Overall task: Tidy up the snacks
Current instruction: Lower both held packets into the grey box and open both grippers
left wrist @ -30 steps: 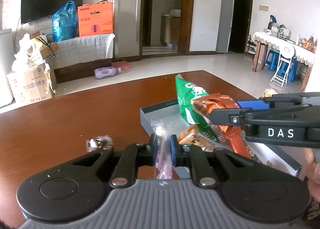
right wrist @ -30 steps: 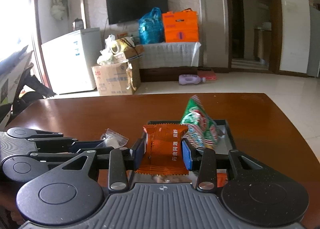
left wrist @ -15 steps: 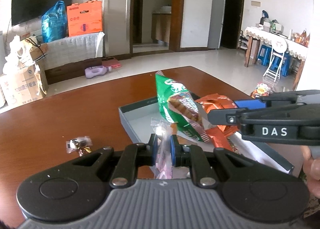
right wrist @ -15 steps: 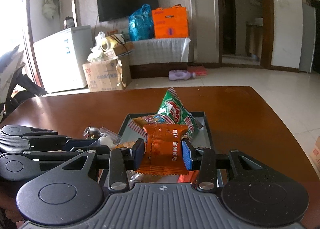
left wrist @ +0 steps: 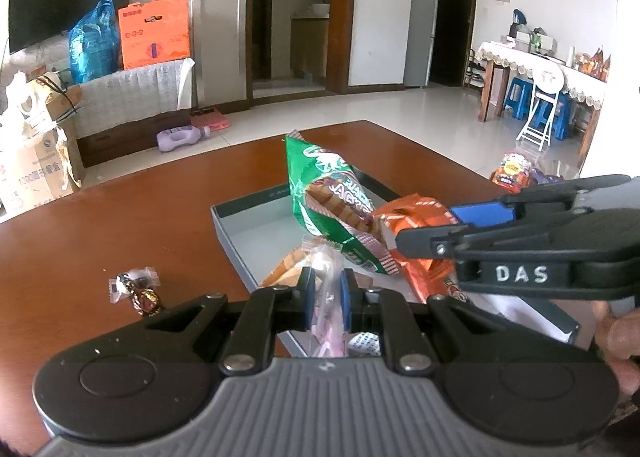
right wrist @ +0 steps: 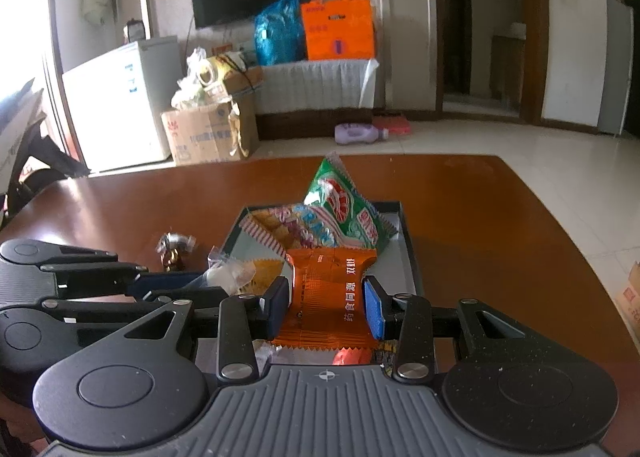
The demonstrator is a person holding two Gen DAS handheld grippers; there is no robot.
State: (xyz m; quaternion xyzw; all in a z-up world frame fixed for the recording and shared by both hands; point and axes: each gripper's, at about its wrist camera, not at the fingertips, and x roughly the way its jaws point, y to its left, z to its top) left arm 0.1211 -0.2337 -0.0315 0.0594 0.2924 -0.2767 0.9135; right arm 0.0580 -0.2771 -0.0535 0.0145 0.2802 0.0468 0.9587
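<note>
A grey tray (left wrist: 256, 225) sits on the brown table and holds a green snack bag (left wrist: 332, 201) and other packets. My left gripper (left wrist: 326, 297) is shut on a small clear pink-tinted candy packet (left wrist: 326, 289) over the tray's near edge. My right gripper (right wrist: 328, 303) is shut on an orange snack packet (right wrist: 328, 297) and holds it over the tray (right wrist: 408, 257). The right gripper also shows at the right of the left wrist view (left wrist: 460, 225). The green bag (right wrist: 344, 209) leans up in the tray.
A small wrapped candy (left wrist: 136, 289) lies on the table left of the tray; it also shows in the right wrist view (right wrist: 174, 247). More snack packets (left wrist: 514, 173) lie at the table's far right edge. Boxes, a fridge and a TV stand beyond the table.
Both grippers have moved forward over the tray with their packets still held. The tray and green bag appear closer and more central in both views.
</note>
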